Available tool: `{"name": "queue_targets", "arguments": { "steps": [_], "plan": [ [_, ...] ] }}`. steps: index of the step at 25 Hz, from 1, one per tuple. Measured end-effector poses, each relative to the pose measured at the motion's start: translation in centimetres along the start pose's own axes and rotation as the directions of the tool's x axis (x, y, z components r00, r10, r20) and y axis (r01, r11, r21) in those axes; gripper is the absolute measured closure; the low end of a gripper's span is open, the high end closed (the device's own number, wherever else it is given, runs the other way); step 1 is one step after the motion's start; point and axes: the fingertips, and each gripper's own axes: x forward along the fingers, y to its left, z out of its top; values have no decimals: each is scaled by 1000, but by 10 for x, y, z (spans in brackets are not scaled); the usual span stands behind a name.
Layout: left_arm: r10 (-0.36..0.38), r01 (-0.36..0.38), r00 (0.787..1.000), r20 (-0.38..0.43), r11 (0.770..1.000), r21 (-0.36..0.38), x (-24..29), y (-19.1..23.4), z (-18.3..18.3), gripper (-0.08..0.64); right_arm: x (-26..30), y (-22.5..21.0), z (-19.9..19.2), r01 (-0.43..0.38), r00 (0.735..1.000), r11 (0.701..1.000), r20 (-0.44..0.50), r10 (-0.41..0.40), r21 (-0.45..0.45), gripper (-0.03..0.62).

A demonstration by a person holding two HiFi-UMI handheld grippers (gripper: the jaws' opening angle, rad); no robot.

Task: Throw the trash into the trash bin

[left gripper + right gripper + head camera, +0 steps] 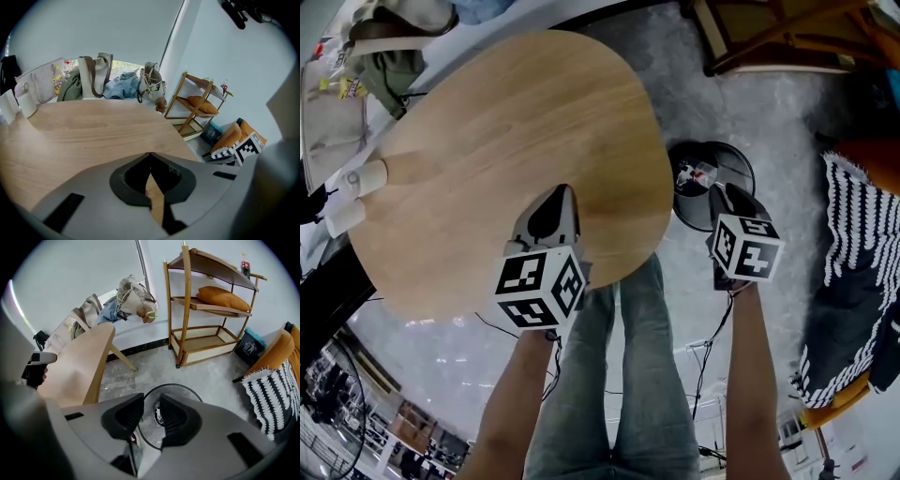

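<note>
The black round trash bin [742, 167] stands on the floor right of the round wooden table [487, 141]. Crumpled white and red trash [696, 174] lies inside it. My right gripper [719, 195] hangs right over the bin, pointing steeply down. In the right gripper view that gripper [151, 399] is open, nothing is between its pads, and the bin [187, 388] with its trash [158, 412] shows through the gap. My left gripper [565, 190] hovers over the table's near edge. In its own view the left gripper [150, 154] has its tips touching, shut on nothing.
White paper cups [356, 178] sit at the table's left edge, with bags [394, 47] piled behind. A wooden shelf rack [211, 310] stands against the wall past the bin. A striped black-and-white cushion [853, 281] lies to the right. The person's legs [619, 375] are between table and bin.
</note>
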Motion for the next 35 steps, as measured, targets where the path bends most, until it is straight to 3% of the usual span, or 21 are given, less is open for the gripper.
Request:
{"name": "queue_targets", "arguments": {
  "steps": [5, 10, 13, 16, 21, 25, 31, 35],
  "plan": [
    [2, -2, 1000, 27, 1000, -4, -21, 11, 5, 541, -26, 14, 8, 4, 999, 1000, 45, -4, 9, 487],
    [6, -5, 999, 52, 1000, -21, -64, 17, 13, 541, -93, 44, 23, -3, 991, 999, 137, -4, 47, 521],
    [-6, 9, 996, 90, 999, -33, -107, 14, 36, 541, -149, 67, 35, -2, 979, 997, 204, -13, 74, 571],
    [-19, 26, 984, 177, 999, -38, -150, 12, 78, 541, -202, 91, 65, -4, 952, 995, 306, -28, 104, 583],
    [-44, 54, 950, 310, 998, -26, -235, 0, 141, 541, -297, 129, 113, -64, 891, 990, 455, -1, 128, 584],
    [-63, 66, 913, 403, 998, 7, -303, -9, 179, 541, -374, 149, 154, -64, 831, 995, 556, 11, 75, 585],
    [-71, 42, 841, 537, 997, 66, -396, -11, 229, 541, -482, 165, 187, -46, 725, 997, 689, -5, 56, 586],
    [-82, 46, 790, 607, 996, 74, -432, -19, 253, 541, -517, 157, 191, -29, 687, 997, 726, -35, 76, 586]
  ]
}}
